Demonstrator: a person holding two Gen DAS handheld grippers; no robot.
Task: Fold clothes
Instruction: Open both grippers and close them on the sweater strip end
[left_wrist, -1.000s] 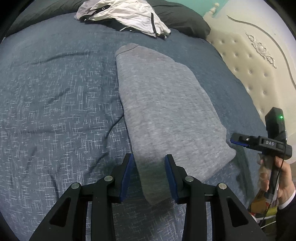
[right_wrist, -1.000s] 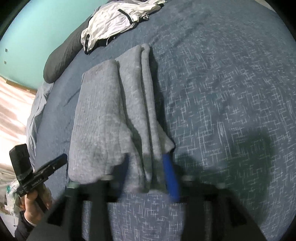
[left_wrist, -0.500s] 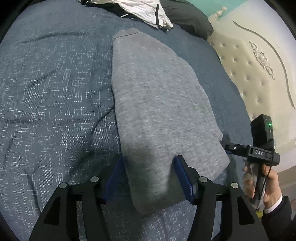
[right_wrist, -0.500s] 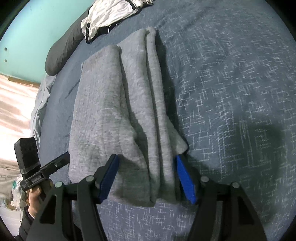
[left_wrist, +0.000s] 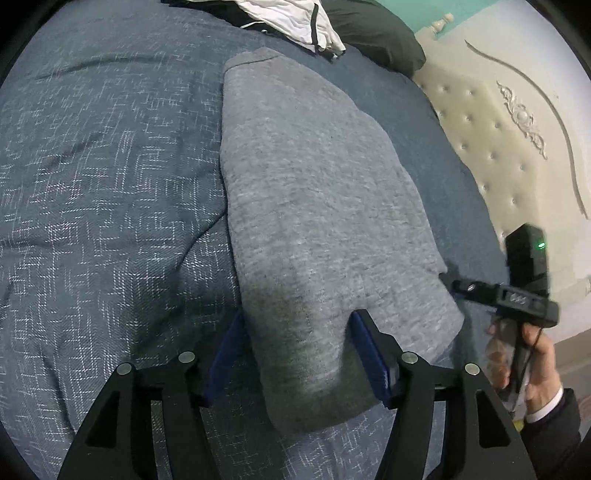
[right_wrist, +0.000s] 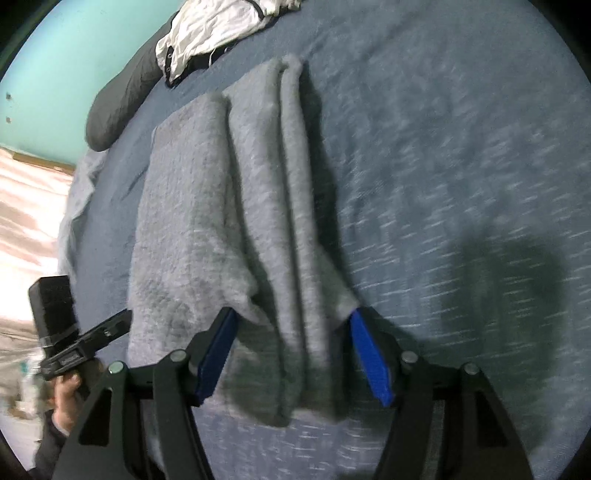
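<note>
A grey garment (left_wrist: 314, 184), folded into a long strip, lies on the blue patterned bedspread (left_wrist: 92, 184). My left gripper (left_wrist: 297, 315) is open and points down at the strip's near end, which lies between the blue pads; no squeeze shows. In the right wrist view the grey garment (right_wrist: 192, 206) shows its layered folds. My right gripper (right_wrist: 292, 313) is open too and straddles the folded layers at its near corner. Each view catches the other hand-held gripper beside the garment: the right gripper (left_wrist: 517, 295) and the left gripper (right_wrist: 85, 343).
A crumpled white garment (left_wrist: 291, 18) rests on a dark pillow (left_wrist: 376, 33) at the far end of the bed. A cream tufted headboard (left_wrist: 517, 147) runs along the right. The bed's edge and floor (right_wrist: 26, 206) lie left in the right wrist view.
Both grippers have come down over the garment's near end and their jaws have widened. The fabric now lies between both pairs of pads.
</note>
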